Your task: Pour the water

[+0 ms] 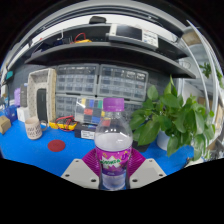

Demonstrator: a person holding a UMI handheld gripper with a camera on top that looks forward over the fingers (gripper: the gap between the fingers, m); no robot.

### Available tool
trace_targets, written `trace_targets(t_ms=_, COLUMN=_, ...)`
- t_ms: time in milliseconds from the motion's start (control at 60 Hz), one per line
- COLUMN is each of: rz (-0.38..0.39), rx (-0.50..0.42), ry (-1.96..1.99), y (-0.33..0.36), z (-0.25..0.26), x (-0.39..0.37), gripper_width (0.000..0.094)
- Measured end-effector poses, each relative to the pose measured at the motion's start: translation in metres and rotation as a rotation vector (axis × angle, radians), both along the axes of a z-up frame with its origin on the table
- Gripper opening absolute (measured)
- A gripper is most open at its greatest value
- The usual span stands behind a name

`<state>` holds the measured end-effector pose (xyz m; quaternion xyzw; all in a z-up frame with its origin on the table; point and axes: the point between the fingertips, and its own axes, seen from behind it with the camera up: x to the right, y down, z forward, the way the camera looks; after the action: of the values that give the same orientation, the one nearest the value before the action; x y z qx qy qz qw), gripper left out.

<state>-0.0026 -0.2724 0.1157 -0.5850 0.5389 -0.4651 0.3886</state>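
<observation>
A clear plastic water bottle [114,142] with a purple cap and a purple-and-green label stands upright between my fingers. My gripper [114,168] is shut on the bottle's lower body, with the magenta pads [92,160] pressing on both sides of the label. The bottle's base is hidden below the fingers, and whether it rests on the blue table [60,155] cannot be told. A pale cup [34,128] stands on the table to the left, beyond the fingers.
A leafy green plant [175,118] in a white pot stands close on the right. A red disc [57,145] lies on the blue table left of the bottle. Drawer cabinets [98,85] and small coloured items line the back, beneath shelves.
</observation>
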Motion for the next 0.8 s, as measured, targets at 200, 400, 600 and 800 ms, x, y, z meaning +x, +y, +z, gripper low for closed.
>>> trace_targets(t_ms=200, rz=0.090, rx=-0.273, ry=0.034, y=0.063, z=0.013, x=0.031, gripper_width=0.0303)
trace_targets(t_ms=400, rz=0.236, rx=-0.675, ry=0.088, y=0.160, z=0.017, x=0.078, gripper_width=0.0303)
trace_targets(t_ms=600, rz=0.339, rx=-1.097, ry=0.096, y=0.232, z=0.018, x=0.118, gripper_width=0.0306)
trace_targets(t_ms=800, rz=0.401, rx=-1.450, ry=0.128, y=0.259, z=0.013, x=0.139, gripper_width=0.0306)
